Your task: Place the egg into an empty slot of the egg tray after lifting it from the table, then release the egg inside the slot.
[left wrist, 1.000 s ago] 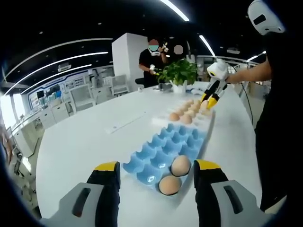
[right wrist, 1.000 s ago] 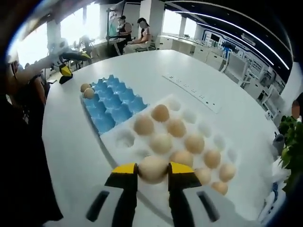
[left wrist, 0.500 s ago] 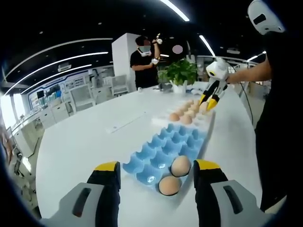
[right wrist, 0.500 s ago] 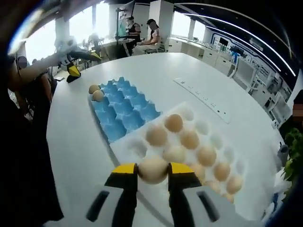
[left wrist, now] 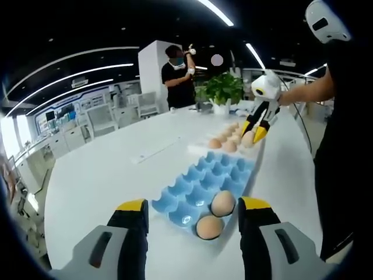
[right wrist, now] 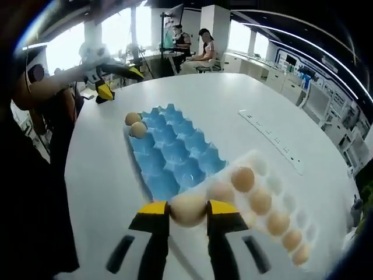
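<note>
- Spreading over most of both views is a big white table (right wrist: pixel 105 192), and on it lie two trays end to end.
- The blue egg tray (right wrist: pixel 172 154) is the target as I judge it; in the left gripper view this blue egg tray (left wrist: pixel 207 181) is near the camera, with two eggs already sitting in its nearest slots, and all its other slots look empty.
- The white tray (right wrist: pixel 274 198) lies touching or just beside the far end of the blue one, seen from the left side, and it carries a row of several eggs with some free cups.
- The right gripper (right wrist: pixel 187 211) has its yellow-tipped jaws closed narrow on the egg (right wrist: pixel 187 209), which hangs in the air over the seam between the two trays; in the left gripper view the same gripper (left wrist: pixel 254 132) is seen far away over the white tray's edge.
- The left gripper (left wrist: pixel 191 211) stands with jaws wide apart, holding nothing, near the two placed eggs (left wrist: pixel 215 216).
- My judgement: the lifting is done, and carrying is in course. What is left is to lower the egg in an empty blue slot and then open the jaws.
</note>
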A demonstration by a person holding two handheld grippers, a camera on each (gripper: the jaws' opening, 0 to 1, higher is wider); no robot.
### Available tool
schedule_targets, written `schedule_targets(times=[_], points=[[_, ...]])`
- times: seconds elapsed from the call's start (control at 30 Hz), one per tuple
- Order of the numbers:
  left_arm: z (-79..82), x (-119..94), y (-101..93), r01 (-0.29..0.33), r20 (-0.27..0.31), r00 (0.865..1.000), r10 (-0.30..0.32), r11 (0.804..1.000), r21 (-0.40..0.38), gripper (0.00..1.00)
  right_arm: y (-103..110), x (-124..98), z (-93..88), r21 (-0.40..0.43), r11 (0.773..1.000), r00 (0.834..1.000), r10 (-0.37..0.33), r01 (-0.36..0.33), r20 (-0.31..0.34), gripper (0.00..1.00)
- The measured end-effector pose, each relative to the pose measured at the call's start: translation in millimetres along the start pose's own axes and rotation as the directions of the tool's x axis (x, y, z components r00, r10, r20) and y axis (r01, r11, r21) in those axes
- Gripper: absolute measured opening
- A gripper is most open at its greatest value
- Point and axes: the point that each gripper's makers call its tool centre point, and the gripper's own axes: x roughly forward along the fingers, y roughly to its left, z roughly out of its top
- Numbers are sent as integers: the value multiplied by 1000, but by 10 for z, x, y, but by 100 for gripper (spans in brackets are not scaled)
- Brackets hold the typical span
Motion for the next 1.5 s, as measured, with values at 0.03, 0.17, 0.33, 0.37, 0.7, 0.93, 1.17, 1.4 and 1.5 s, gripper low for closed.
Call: schedule_targets(times=[0.03, 0.17, 0.33, 0.37, 0.7, 0.93, 1.17, 1.4, 1.5], points=[[-3, -1, 1, 0, 0, 1000, 0, 1000, -2, 63, 35, 32, 42, -7, 1000, 1000, 13, -13, 7, 25], [-2, -2, 0, -2, -2, 1000, 2, 1000, -1, 63, 153, 145, 170, -39, 998, 999, 48, -47, 19, 25], [-12, -8, 2, -3, -2, 1000, 3, 1000, -4, 63, 301, 264, 295, -69, 994, 995, 92, -90, 27, 25], [-15, -9, 4, -3, -3, 1000, 3, 1000, -4, 63, 326, 288, 316, -69, 993, 995, 100, -97, 28, 25], [-27, -8, 4, -4, -6, 1000, 4, 1000, -4, 63, 539, 452, 472, -109, 982, 987, 156, -151, 42, 25], [-26, 15, -8, 3, -7, 1000, -3, 1000, -6, 63, 680, 576, 600, -120, 976, 980, 192, -185, 58, 25], [-33, 6, 1, 0, -8, 1000, 0, 1000, -7, 63, 740, 715, 678, -137, 970, 976, 209, -200, 58, 25], [-25, 6, 6, -2, -4, 1000, 2, 1000, -7, 62, 793, 846, 720, -141, 965, 972, 228, -219, 52, 25], [-26, 4, 4, -1, -4, 1000, 1, 1000, -5, 62, 809, 896, 710, -145, 963, 971, 234, -226, 42, 25]])
